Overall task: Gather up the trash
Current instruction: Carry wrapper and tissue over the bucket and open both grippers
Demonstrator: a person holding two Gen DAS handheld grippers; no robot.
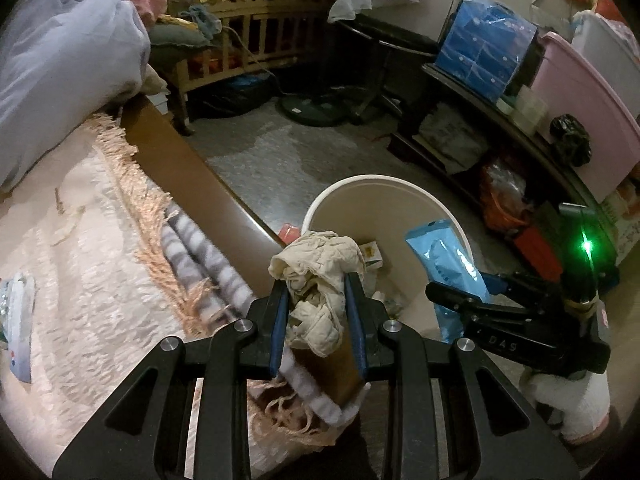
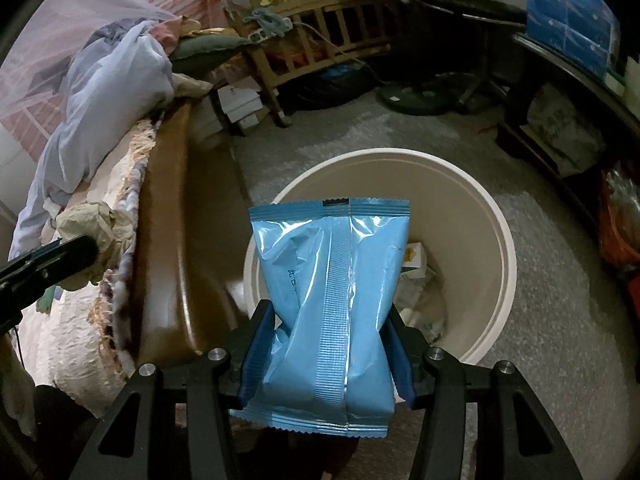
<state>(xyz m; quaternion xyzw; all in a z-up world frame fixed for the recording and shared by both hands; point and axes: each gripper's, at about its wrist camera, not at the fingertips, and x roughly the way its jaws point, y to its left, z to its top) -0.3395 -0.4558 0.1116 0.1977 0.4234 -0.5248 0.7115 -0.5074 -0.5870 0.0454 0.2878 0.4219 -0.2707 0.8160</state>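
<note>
My left gripper (image 1: 316, 284) is shut on a crumpled beige tissue wad (image 1: 320, 280), held over the bed's edge just left of the white bin (image 1: 384, 184). My right gripper (image 2: 328, 320) is shut on a blue foil snack packet (image 2: 332, 300), held above the white bin's (image 2: 496, 280) near left rim. The packet (image 1: 448, 264) and right gripper (image 1: 460, 296) also show in the left wrist view, over the bin's right side. The left gripper (image 2: 88, 246) with the wad (image 2: 92, 224) shows at the left of the right wrist view. Paper scraps and a small carton (image 2: 414, 260) lie inside the bin.
A bed with a pink fringed blanket (image 1: 100, 240) and brown wooden side rail (image 2: 168, 240) lies left. A wooden crib (image 1: 248, 32), a fan base (image 1: 312, 108) and a dark low shelf with a pink tub (image 1: 580, 92) ring the grey floor (image 1: 272, 160).
</note>
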